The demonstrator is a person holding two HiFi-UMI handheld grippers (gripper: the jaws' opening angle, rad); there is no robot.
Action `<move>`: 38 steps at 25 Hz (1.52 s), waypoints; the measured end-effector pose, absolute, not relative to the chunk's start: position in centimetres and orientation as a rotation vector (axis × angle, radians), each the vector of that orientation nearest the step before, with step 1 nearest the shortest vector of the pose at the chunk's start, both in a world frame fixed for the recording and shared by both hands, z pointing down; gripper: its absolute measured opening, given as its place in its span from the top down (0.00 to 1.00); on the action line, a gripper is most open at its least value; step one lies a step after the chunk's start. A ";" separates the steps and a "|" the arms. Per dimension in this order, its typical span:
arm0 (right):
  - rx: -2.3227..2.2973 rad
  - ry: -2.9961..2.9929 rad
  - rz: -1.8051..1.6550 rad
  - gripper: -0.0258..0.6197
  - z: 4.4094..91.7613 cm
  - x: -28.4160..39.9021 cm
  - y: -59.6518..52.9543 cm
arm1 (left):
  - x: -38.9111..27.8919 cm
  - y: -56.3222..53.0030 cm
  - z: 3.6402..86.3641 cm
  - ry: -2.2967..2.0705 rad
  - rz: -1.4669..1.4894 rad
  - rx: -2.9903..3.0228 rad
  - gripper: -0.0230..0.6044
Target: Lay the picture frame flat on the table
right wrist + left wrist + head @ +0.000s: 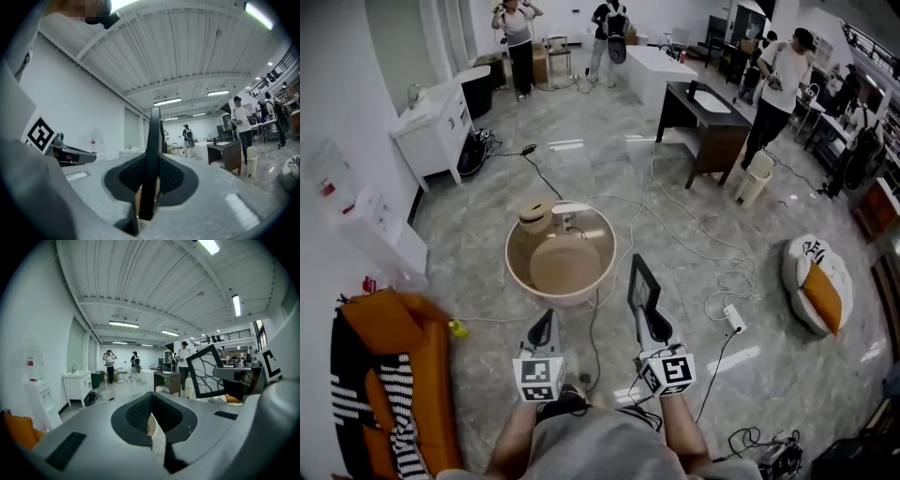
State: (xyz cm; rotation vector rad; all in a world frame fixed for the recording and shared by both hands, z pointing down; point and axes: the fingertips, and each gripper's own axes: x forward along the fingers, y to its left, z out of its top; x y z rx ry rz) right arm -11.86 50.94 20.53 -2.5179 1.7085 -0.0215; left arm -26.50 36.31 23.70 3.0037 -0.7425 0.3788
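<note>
While the person's forearms reach forward side by side, the right gripper (pixel 643 315) has its fingers (pixel 178 176) clamped on one edge of the picture frame (pixel 644 282). The dark-rimmed frame stands upright out of those fingers, edge-on in the right gripper view, and it is held in the air rather than on any surface. From the left gripper view its face shows dark branching lines on white. Just left of it, the left gripper (pixel 545 317) is empty: its fingers (pixel 137 414) stand a narrow slit apart with nothing between them, and a curved beige edge shows through the slit.

Just ahead of both pairs of fingers is the round beige bench (pixel 563 269); the frame hangs beside its near right rim, apart from it. A tan round object (pixel 535 215) sits at the bench's far edge.

Right of the right fingers, a white power strip (pixel 733 318) and cables lie on the marble floor (pixel 609 178). Farther ahead stand a white sink cabinet (pixel 441 127) to the left and a dark desk (pixel 705 120) to the right, with people beyond.
</note>
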 end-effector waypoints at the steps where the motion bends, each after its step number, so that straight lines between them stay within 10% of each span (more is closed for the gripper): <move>1: -2.521 1.701 -0.017 0.87 20.5 -11.4 51.0 | -26.0 36.3 23.8 -0.731 0.377 3.007 0.94; 38: -2.489 1.764 -0.207 0.87 24.1 12.3 23.3 | -0.3 10.3 26.7 -0.668 0.450 2.965 0.94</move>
